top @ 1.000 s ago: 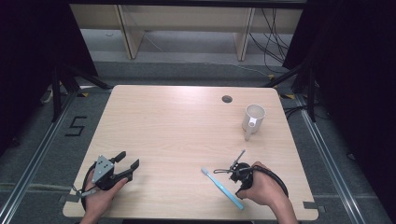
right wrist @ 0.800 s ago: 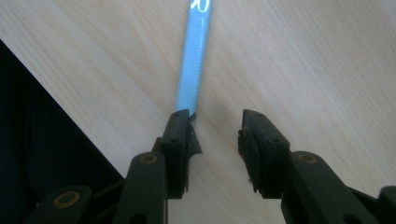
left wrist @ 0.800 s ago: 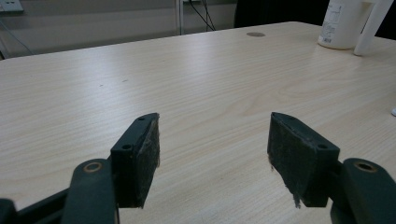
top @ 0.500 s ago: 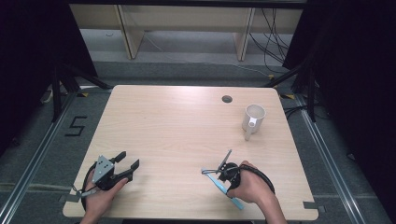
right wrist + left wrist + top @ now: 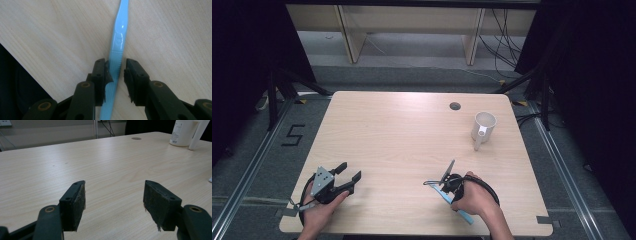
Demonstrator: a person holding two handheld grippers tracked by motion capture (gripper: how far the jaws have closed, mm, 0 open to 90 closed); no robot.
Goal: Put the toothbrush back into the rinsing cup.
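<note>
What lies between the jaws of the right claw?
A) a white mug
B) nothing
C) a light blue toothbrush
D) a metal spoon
C: in the right gripper view the light blue toothbrush lies on the table with its handle running between the jaws of the right claw.

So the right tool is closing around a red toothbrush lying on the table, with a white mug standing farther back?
Not quite: the toothbrush is light blue, not red, as the right gripper view shows. The rest holds: it lies on the table between the jaws of the right tool, which have just been closing, and the white mug stands farther back.
</note>
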